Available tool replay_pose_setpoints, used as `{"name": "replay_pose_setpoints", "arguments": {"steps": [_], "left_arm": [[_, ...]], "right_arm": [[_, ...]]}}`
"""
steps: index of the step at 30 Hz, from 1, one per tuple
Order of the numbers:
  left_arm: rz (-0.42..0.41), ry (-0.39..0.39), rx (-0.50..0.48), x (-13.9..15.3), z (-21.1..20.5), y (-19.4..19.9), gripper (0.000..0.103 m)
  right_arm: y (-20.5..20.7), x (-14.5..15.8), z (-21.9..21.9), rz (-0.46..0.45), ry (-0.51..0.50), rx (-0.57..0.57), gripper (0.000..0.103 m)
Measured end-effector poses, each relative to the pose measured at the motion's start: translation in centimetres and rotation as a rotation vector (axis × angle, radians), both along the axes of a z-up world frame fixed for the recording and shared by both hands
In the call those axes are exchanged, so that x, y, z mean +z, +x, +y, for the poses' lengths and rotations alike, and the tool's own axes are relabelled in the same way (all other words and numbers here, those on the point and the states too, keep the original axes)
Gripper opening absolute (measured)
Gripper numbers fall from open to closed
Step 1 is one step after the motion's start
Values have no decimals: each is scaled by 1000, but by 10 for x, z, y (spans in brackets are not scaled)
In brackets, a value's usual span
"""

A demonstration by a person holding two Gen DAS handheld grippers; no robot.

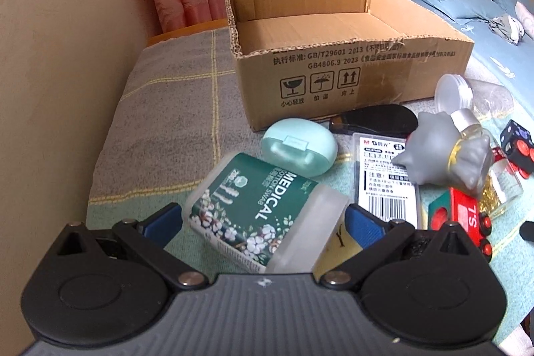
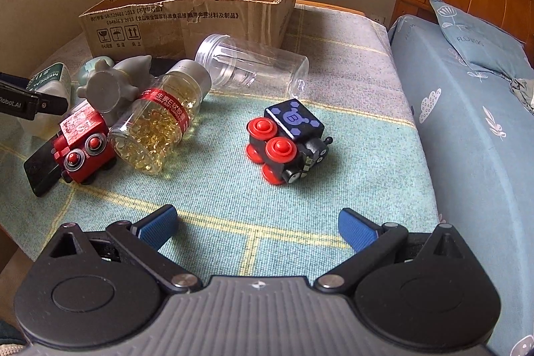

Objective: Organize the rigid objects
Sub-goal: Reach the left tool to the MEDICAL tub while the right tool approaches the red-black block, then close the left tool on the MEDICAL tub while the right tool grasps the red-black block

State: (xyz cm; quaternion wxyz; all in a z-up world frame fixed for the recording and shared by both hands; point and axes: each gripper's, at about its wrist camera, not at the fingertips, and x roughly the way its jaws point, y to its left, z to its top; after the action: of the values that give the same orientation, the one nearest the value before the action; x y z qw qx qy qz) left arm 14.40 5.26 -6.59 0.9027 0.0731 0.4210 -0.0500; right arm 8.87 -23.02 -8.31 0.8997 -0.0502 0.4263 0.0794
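The left gripper (image 1: pixel 263 219) has its jaws around the swab box (image 1: pixel 263 219), near the front edge of the blanket (image 1: pixel 160 109); I cannot tell if they squeeze it. This looks like the pick-up step. Next, lift it into the empty carton (image 1: pixel 350 55) at the back. The right gripper (image 2: pixel 257 226) is wide open, holding nothing, near the black toy (image 2: pixel 287 145).

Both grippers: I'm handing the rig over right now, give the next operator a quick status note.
Left gripper: open around the swab box, not clearly clamped.
Right gripper: open, empty, facing the black toy train.
Carton: nothing visible inside.
On the cloth: mint case, pill bottle, clear jar, red train, grey figure, lead case.
Done: nothing boxed. Left: all of it.
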Motion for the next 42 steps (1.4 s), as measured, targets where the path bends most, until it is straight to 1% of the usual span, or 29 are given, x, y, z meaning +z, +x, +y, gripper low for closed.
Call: {"name": "replay_pose_setpoints", "arguments": {"steps": [2,5,11,13,15,17,18,19,21,28,33,35,39,41,42], "left_arm": [[-1,-20,-9,-1,3,6,102],[27,-70,-16,-2,7,10,102],[48,-172,-77,3,13,-4,102],[34,-166,-81,2,13,-8,102],[13,-119,-64,0,11,-7,102],[15,-105,-62,-3,11,-4,99],[17,-108,-61,-4,11,-2,98],[17,-111,-59,-4,10,-1,92],[16,-129,-67,-4,11,0,87],[16,-126,-50,-5,9,0,87],[17,-126,-39,-5,10,1,87],[18,-126,-34,-5,11,1,88],[21,-129,-32,-5,12,2,88],[20,-124,-37,-5,12,4,89],[20,-123,-37,-5,11,5,89]], "right_arm": [[1,0,0,-2,1,0,103],[2,0,0,-4,2,0,103],[5,0,0,-7,3,0,103],[5,0,0,-9,3,2,103],[7,-1,1,-13,4,6,103],[7,-1,0,-19,5,15,103],[7,-2,0,-24,6,23,103],[7,-2,-1,-29,7,33,103],[9,-3,-4,-39,10,59,103],[33,-5,-14,-70,14,168,103],[52,-5,-14,-70,15,233,103],[52,-5,-11,-63,18,264,103],[38,-3,-6,-46,24,348,103],[35,-3,-5,-45,21,365,103],[36,-2,-6,-47,19,365,100]]}}
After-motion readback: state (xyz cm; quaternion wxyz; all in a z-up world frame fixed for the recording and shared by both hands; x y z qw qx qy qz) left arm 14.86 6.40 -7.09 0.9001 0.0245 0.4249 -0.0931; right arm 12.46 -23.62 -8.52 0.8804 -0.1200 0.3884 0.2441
